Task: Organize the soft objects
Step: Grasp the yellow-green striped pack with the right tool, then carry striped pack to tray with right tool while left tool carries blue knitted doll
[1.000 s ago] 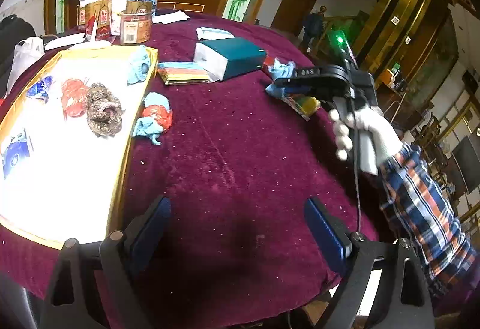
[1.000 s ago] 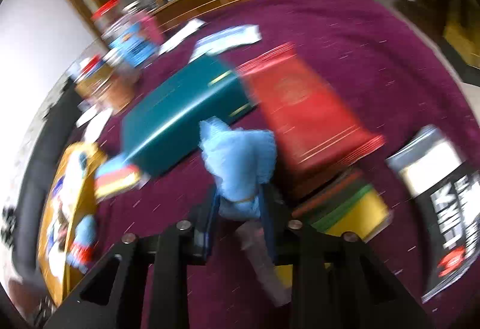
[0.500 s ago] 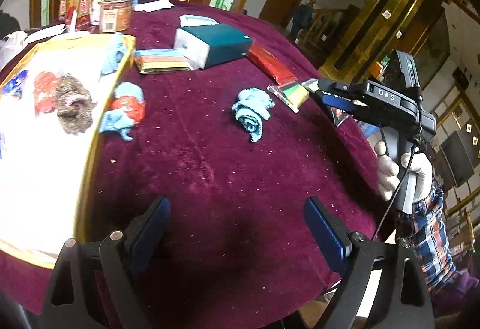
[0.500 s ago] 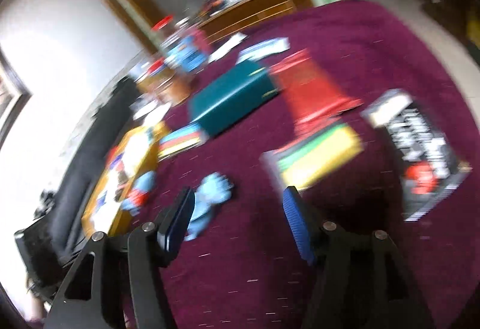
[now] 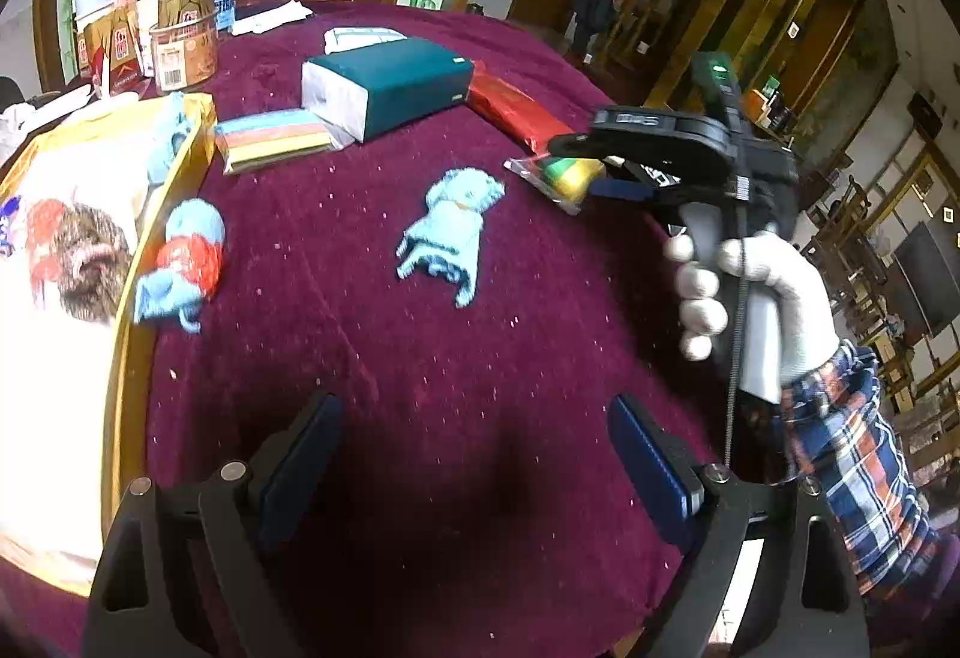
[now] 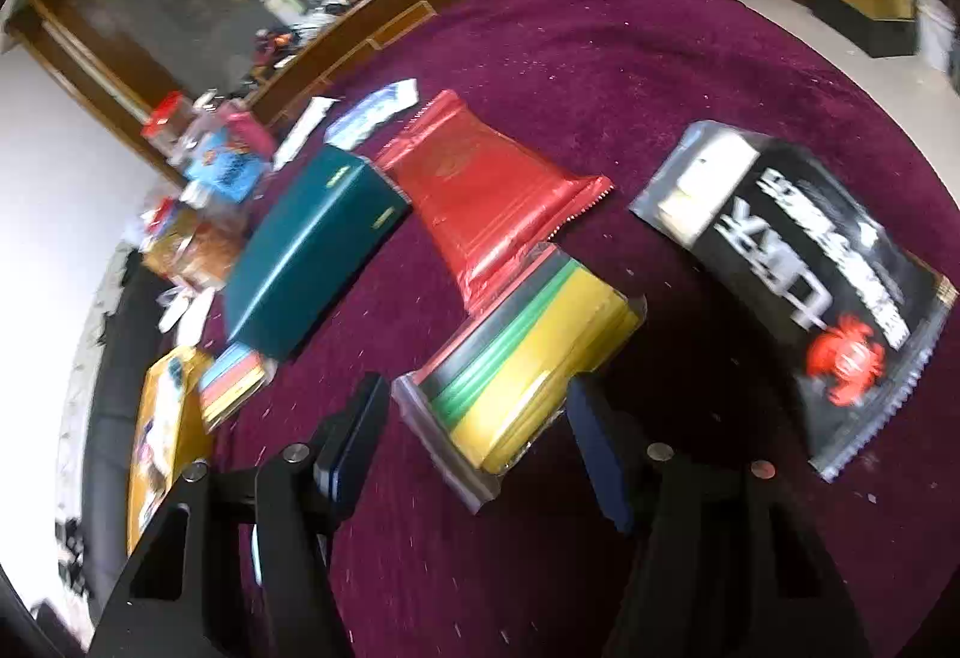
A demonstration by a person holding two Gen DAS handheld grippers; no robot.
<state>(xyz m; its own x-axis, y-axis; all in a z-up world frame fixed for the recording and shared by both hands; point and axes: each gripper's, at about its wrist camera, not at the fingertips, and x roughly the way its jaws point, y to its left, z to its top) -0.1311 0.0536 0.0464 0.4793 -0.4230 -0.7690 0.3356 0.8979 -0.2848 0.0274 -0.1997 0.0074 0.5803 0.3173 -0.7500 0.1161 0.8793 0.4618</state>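
Observation:
A light blue cloth doll (image 5: 450,232) lies loose on the maroon tablecloth (image 5: 420,358) in the left wrist view. A blue and red cloth bundle (image 5: 183,262) lies against the gold tray's rim (image 5: 129,298). A brown fuzzy piece (image 5: 90,262) and a blue cloth (image 5: 168,130) sit in the tray. My left gripper (image 5: 474,460) is open and empty, low over the cloth. My right gripper (image 6: 474,448) is open and empty, its jaws on either side of a yellow-green packet (image 6: 528,364); it also shows in the left wrist view (image 5: 600,172).
A teal box (image 6: 312,256), a red pouch (image 6: 492,196), a black packet (image 6: 798,268) and a striped packet (image 5: 270,142) lie on the table. Jars and boxes (image 5: 180,40) stand at the far edge. The table edge drops off on the right.
My right gripper opened and let the light blue doll go onto the tablecloth, then swung right to the yellow-green packet. The left gripper stayed open.

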